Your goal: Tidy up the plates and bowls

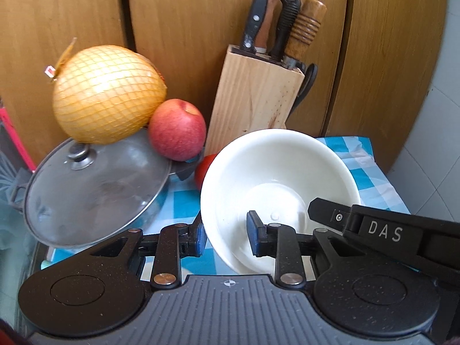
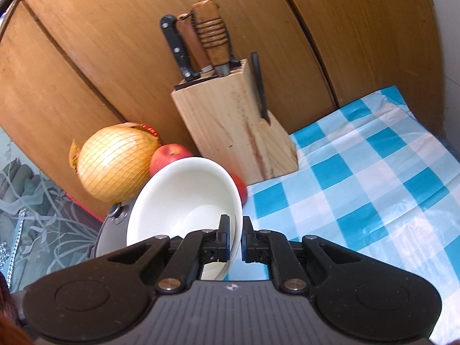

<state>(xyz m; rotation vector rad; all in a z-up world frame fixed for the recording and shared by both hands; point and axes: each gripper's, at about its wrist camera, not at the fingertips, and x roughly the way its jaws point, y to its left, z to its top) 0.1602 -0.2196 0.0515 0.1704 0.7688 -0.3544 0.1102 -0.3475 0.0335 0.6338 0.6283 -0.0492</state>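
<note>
A white bowl [image 1: 276,172] is tilted above the blue checked tablecloth [image 1: 371,169], lifted at an angle. My left gripper [image 1: 227,235] straddles its near-left rim, one pad outside and one inside, with a visible gap to the wall. My right gripper [image 2: 235,237] is shut on the bowl [image 2: 184,198] at its right rim, one pad inside and one outside. The right gripper's black finger marked DAS [image 1: 382,231] reaches into the bowl from the right in the left wrist view.
A wooden knife block [image 1: 253,100] with several knives stands behind the bowl against wooden cabinet doors [image 1: 187,28]. A lidded pan [image 1: 92,189] sits at left with a netted pomelo [image 1: 107,95] and a red apple [image 1: 176,129] on it. A tomato [image 1: 204,171] lies behind the bowl.
</note>
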